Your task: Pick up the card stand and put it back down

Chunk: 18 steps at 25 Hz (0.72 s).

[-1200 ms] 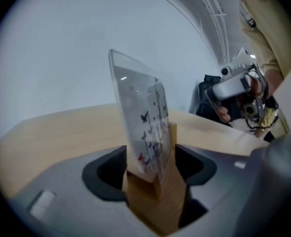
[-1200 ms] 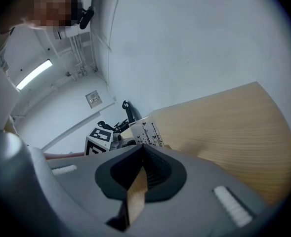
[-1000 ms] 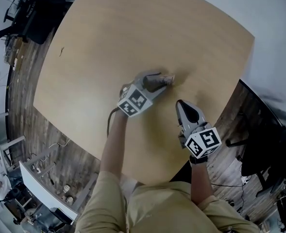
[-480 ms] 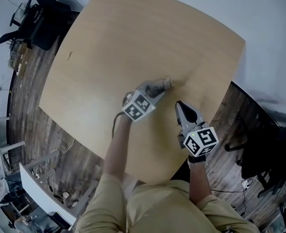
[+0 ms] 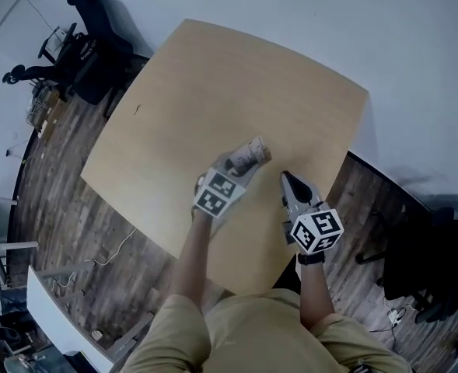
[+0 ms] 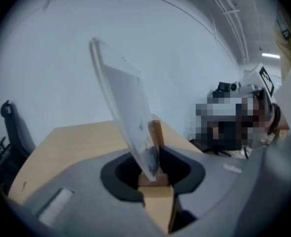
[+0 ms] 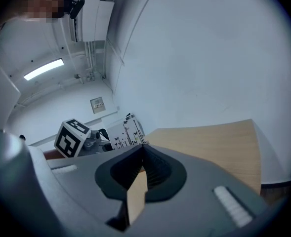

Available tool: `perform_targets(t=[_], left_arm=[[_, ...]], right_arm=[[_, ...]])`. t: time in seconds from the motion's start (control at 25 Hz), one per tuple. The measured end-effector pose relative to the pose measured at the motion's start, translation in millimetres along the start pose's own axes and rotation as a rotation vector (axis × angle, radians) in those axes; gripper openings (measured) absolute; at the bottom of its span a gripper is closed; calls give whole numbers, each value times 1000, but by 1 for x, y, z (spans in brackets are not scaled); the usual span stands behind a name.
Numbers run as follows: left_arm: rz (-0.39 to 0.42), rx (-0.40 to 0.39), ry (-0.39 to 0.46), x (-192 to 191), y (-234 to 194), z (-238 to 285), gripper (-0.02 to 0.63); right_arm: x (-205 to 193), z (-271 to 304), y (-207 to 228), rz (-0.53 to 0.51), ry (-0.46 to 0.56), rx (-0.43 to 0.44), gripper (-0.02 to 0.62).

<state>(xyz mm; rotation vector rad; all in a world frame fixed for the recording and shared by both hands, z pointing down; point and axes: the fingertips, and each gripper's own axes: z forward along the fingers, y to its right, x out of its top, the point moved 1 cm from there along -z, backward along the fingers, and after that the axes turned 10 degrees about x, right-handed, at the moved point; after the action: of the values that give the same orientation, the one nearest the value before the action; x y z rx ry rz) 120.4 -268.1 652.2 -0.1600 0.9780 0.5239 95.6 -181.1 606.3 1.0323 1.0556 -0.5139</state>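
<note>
Closest in, the right gripper (image 5: pixel 288 179) has its fingers pinched together with nothing in them, just hanging beside the action. The left gripper (image 5: pixel 239 162) has just been closing its fingers, and they're clamped on the wooden base of the card stand (image 6: pixel 128 107), which is up in the air, clear of the counter (image 5: pixel 213 84). My take: bring it down slowly, level the base, and let it sit flat before letting go. Count: two grippers, one card stand, one counter.
</note>
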Motion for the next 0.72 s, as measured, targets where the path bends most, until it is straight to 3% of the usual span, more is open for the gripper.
perform_targets(t=[0.32, 0.52, 0.72], left_arm=[[-69, 135, 180, 54, 9, -117, 103], [-141, 277, 247, 56, 9, -181, 103], [-163, 458, 386, 69, 18, -246, 103]], right_arm=[[48, -26, -75, -160, 30, -21, 3], [63, -38, -114, -245, 44, -44, 3], [69, -58, -154, -301, 77, -45, 3]])
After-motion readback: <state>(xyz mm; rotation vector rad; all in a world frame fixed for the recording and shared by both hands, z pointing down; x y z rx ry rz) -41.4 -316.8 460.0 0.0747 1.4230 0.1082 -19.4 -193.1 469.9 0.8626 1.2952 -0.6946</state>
